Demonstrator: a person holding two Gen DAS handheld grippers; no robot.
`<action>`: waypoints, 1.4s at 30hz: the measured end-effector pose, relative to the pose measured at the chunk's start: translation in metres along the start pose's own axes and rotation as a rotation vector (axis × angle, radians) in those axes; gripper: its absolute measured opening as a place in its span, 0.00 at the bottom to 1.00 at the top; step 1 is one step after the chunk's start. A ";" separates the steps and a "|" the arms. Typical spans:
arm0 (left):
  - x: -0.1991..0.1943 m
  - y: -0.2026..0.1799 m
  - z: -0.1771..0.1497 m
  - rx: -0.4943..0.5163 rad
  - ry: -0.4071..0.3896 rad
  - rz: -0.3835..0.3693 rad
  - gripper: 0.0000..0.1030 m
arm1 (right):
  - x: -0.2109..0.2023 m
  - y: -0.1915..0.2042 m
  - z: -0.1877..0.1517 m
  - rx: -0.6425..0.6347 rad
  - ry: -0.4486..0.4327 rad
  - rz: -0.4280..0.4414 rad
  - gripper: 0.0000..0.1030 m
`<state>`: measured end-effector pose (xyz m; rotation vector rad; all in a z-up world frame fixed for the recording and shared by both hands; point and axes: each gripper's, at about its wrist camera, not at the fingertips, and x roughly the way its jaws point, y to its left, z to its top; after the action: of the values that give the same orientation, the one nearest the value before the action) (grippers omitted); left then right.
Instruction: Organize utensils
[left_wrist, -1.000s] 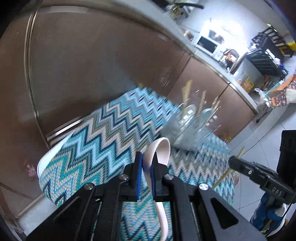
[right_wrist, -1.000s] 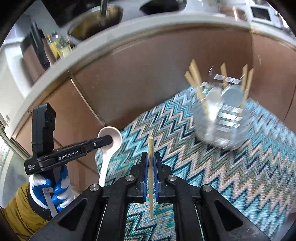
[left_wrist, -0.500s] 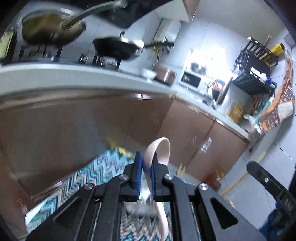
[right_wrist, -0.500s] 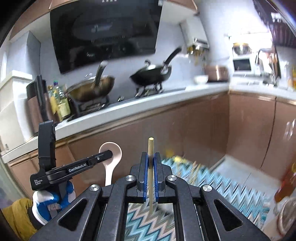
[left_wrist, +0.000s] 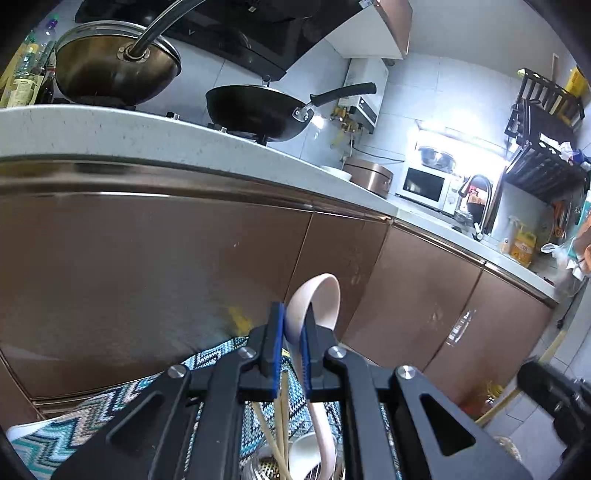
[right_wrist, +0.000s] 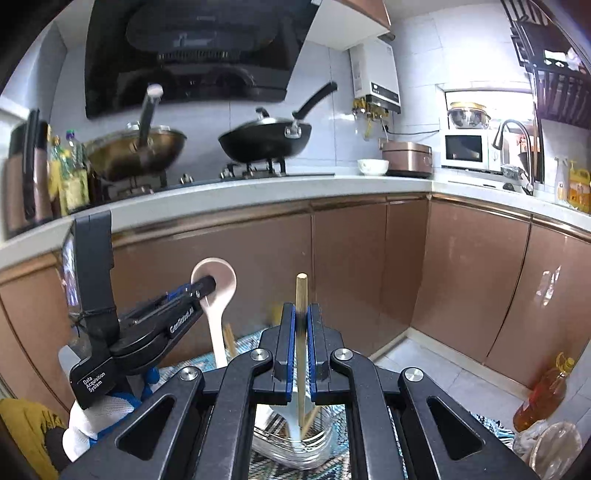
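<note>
Spoon (left_wrist: 314, 306) clamped — chopstick (right_wrist: 301, 314) too

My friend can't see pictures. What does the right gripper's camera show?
The right gripper pinches an upright wooden chopstick. To its left, the left gripper holds a pale spoon, with a kitchen counter and two pans behind.

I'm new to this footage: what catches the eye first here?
Front and centre, the left gripper clamps a pale spoon upright, and the right gripper clamps a wooden chopstick. Behind them, a black wok and a brass-coloured pan sit on the stove.
</note>
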<state>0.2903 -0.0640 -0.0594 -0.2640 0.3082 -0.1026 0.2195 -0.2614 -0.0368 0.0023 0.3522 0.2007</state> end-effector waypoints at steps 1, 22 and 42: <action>0.003 -0.001 -0.005 0.000 -0.010 0.001 0.08 | 0.007 -0.001 -0.007 -0.006 0.012 -0.007 0.06; -0.012 0.006 -0.043 -0.017 0.000 -0.023 0.28 | 0.001 -0.001 -0.052 0.048 0.088 -0.024 0.32; -0.194 -0.014 -0.013 0.216 -0.011 0.049 0.60 | -0.121 0.021 -0.050 0.106 -0.012 -0.131 0.73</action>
<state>0.1015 -0.0533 -0.0118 -0.0433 0.2899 -0.0856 0.0871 -0.2663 -0.0416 0.0844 0.3496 0.0524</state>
